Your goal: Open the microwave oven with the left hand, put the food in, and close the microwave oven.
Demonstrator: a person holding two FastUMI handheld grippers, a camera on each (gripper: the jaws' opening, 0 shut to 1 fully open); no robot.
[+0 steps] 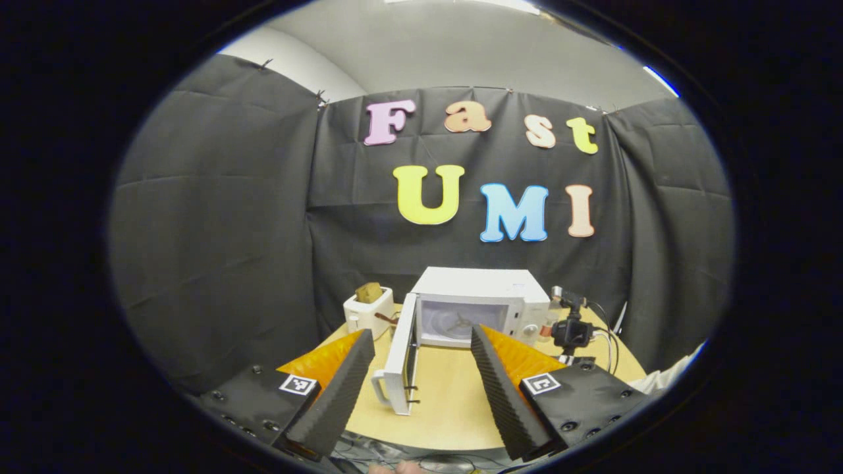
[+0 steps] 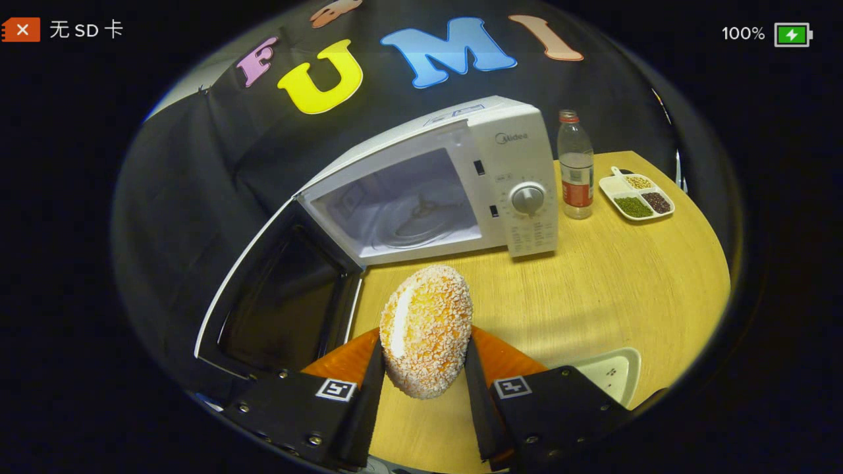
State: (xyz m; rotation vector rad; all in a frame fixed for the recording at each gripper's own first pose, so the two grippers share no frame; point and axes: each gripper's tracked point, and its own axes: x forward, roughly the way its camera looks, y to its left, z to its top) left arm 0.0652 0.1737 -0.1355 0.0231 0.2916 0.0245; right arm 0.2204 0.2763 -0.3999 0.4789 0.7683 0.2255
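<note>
My right claw (image 2: 423, 368) pinches the bun (image 2: 427, 330) before the open microwave (image 2: 461, 191); I should carry it level onto the turntable (image 2: 415, 220), left claw (image 1: 421, 375) spread, clear.

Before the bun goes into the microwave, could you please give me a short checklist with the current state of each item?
1. Microwave door swung fully open: ok.
2. Bun held between the jaws of the right gripper: ok, both sides press on it.
3. Cavity free for the bun, bare turntable inside: ok.
4. Path from bun to opening over the table free: ok; the bottle and snack tray stand off to the right.
5. Left gripper open, holding nothing, back from the door: ok.
6. Grip firm enough for the move: cannot tell.
</note>
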